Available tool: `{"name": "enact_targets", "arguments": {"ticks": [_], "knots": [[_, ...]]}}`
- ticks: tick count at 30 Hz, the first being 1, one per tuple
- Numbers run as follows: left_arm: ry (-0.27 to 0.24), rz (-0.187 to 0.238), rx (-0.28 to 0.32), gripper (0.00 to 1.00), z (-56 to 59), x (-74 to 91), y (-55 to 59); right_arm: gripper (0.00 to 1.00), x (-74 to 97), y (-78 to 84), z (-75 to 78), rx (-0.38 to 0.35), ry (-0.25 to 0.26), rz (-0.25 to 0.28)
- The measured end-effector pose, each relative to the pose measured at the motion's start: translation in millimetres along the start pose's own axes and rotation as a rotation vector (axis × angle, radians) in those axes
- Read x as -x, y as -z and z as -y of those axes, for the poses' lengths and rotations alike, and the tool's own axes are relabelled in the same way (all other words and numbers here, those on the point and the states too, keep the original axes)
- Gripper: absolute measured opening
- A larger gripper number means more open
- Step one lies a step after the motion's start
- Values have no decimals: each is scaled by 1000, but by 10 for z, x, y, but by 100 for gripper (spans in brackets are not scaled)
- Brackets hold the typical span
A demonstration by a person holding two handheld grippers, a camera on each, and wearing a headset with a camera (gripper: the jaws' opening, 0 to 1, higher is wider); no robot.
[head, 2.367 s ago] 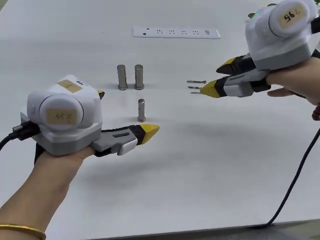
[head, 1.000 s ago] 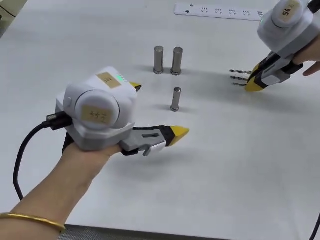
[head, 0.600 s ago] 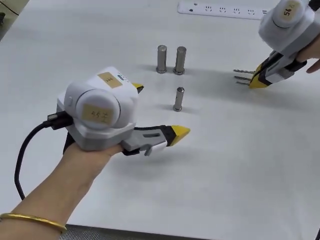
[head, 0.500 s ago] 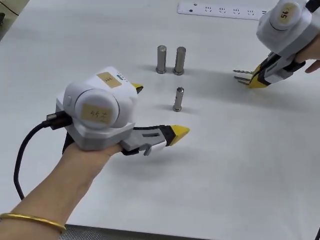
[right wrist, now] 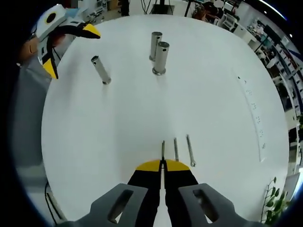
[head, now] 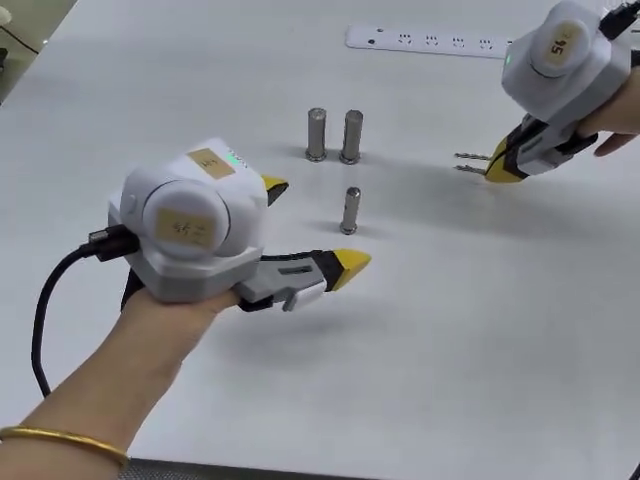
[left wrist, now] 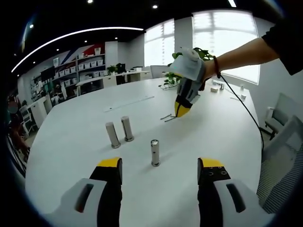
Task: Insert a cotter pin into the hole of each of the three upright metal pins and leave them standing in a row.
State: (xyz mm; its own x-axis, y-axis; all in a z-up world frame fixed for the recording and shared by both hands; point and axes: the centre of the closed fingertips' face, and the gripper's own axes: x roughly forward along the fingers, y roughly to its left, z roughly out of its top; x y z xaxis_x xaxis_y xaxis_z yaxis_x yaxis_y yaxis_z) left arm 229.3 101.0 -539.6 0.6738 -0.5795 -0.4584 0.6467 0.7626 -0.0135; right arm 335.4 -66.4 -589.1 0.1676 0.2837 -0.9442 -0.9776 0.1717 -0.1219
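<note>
Three upright metal pins stand on the white table: two side by side [head: 316,135] [head: 351,137] and a shorter one [head: 350,210] in front. My left gripper [head: 313,224] is open, its jaws framing the short pin [left wrist: 155,152] from a distance. Three cotter pins lie side by side at the right. My right gripper [head: 497,171] is down at them with its jaws shut on the end of the nearest cotter pin [right wrist: 163,149]. The other two cotter pins [right wrist: 175,149] [right wrist: 190,150] lie free beside it. The right gripper [left wrist: 182,105] also hangs beyond the pins in the left gripper view.
A white power strip [head: 430,42] lies at the far edge of the table. A black cable [head: 45,300] trails from the left gripper. Bare tabletop lies in front of and between the grippers.
The right gripper has come down from above the table to the cotter pins and shut on the nearest one. The left gripper has stayed open in place.
</note>
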Motion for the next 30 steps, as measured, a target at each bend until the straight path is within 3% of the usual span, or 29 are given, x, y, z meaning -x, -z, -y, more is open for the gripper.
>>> {"name": "enact_targets", "arguments": {"ticks": [8,20,30], "knots": [[29,15,20,53,44,25,-86,0,94,-171,-139,60,20,69],[70,-7,32,39,154,72,-124,0,293,-603,-730,162,11,198],[132,12,138,29,237,80,-239,0,407,-847,-1030,246,28,276]]}}
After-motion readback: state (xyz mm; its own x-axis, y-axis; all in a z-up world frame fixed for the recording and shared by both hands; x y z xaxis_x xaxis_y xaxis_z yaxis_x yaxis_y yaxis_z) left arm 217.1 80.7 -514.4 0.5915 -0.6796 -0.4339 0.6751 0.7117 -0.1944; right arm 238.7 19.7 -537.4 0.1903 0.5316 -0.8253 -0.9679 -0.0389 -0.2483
